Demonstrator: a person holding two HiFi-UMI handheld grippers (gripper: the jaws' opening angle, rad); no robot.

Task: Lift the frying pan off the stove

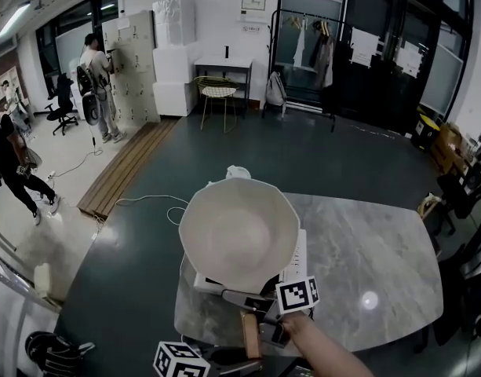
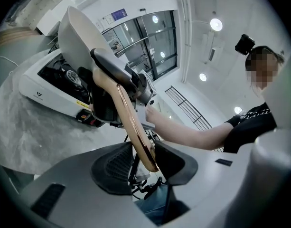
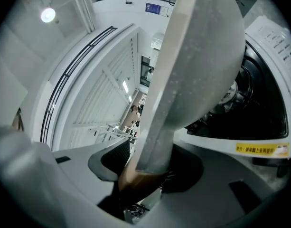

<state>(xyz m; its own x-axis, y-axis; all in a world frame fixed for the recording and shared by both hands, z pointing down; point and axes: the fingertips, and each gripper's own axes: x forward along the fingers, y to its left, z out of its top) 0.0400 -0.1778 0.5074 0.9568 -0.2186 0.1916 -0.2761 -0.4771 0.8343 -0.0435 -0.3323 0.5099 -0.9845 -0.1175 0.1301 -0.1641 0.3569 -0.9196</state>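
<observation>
A white frying pan [image 1: 238, 230] hangs tilted above the white stove [image 1: 299, 259] on the marble table. Its wooden handle [image 1: 250, 334] points toward me. My right gripper [image 1: 281, 320] is shut on the handle close to the pan's bowl. My left gripper [image 1: 224, 360] is shut on the handle's free end. In the left gripper view the handle [image 2: 133, 127] runs between the pads of the left gripper [image 2: 144, 163], and the pan [image 2: 76, 37] rises clear of the stove [image 2: 45, 87]. In the right gripper view the right gripper [image 3: 145, 167] clamps the brown handle [image 3: 133, 179] under the pan [image 3: 197, 65], with the stove's black top [image 3: 259, 113] bare.
The grey marble table [image 1: 366, 250] extends to the right of the stove, with its edges close on the left and front. A small white object [image 1: 238, 171] lies beyond the pan. A cable [image 1: 150, 203] trails on the dark floor. People [image 1: 95, 85] stand far left.
</observation>
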